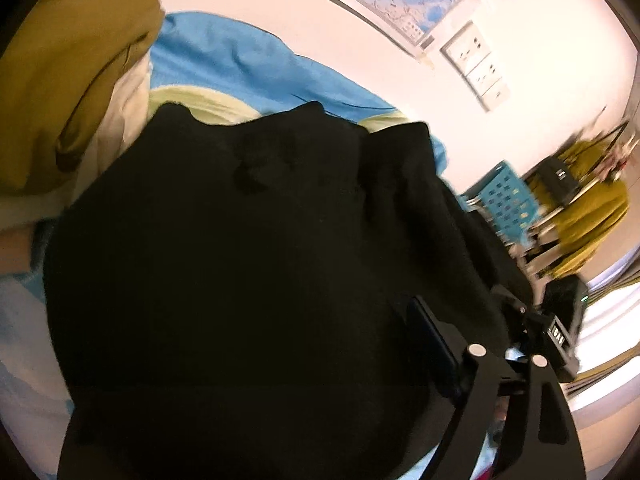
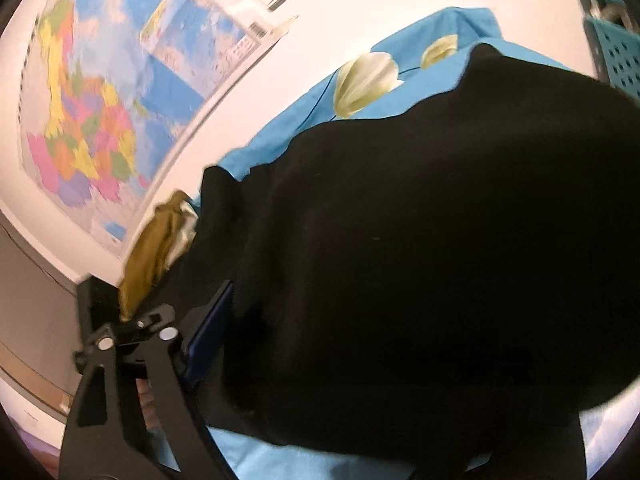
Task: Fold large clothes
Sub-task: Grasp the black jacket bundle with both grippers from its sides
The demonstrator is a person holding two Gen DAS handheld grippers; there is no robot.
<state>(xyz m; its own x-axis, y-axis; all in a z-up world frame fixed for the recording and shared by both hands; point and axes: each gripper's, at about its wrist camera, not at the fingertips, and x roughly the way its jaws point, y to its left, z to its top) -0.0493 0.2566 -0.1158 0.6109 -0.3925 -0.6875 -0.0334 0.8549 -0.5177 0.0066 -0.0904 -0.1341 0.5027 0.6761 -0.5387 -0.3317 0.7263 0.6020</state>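
A: Where is the big black garment (image 1: 240,264)?

B: It fills the middle and bottom of both pictures. It lies in a lumpy heap on the blue sheet (image 1: 240,64) with the pale flowers.

A: What are the tongs doing?

B: The left gripper (image 1: 500,364) sits at the bottom right of its picture. One blue pad (image 1: 434,348) shows against the black cloth. The other finger is lost in the dark, so I cannot tell if it is pinching anything. The right gripper (image 2: 180,344) is at the bottom left of its picture. Its blue pad (image 2: 210,336) lies right against the edge of the garment, but I cannot tell if it holds it either.

A: What could go wrong?

B: Black on black makes edges hard to find. I think a pad could grab two layers, and the fold would come out crooked. It might pinch the sheet too and drag it along. The mustard cloth (image 1: 68,80) at the upper left is close and could get caught.
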